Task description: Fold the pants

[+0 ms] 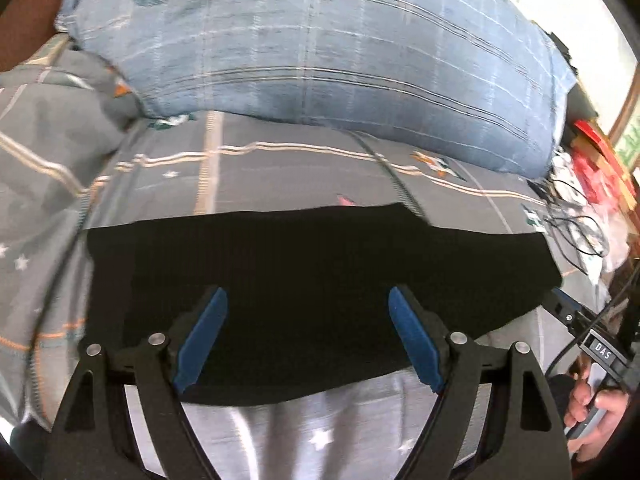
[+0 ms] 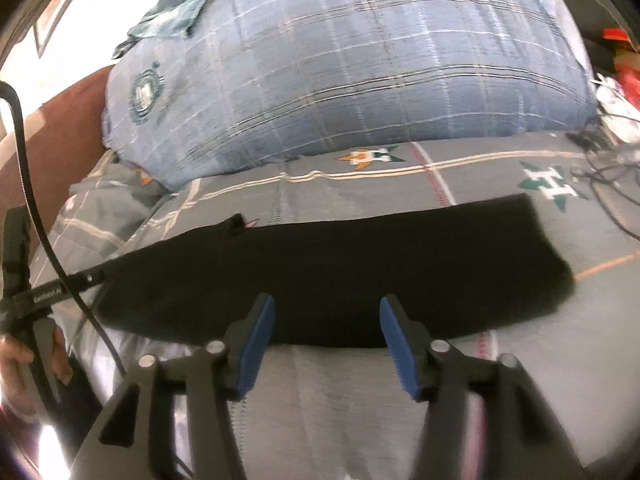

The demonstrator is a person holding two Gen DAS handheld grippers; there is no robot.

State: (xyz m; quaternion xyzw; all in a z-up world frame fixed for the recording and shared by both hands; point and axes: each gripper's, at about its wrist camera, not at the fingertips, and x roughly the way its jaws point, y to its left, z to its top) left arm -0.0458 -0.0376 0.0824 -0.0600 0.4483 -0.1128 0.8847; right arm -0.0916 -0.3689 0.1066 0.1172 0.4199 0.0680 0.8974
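Observation:
Black pants (image 1: 312,280) lie flat as a folded dark band across a grey patterned bedsheet (image 1: 280,172). My left gripper (image 1: 308,300) is open, its blue-padded fingers (image 1: 204,336) held over the near part of the pants, holding nothing. In the right wrist view the pants (image 2: 328,272) stretch from left to right. My right gripper (image 2: 326,312) is open and empty over the pants' near edge. The other gripper shows at the right edge of the left wrist view (image 1: 592,344) and at the left edge of the right wrist view (image 2: 36,300).
A large blue plaid pillow (image 1: 340,64) lies just beyond the pants, also in the right wrist view (image 2: 352,68). Cables and red clutter (image 1: 588,184) sit at the bed's right side. Crumpled grey bedding (image 1: 48,152) lies at the left.

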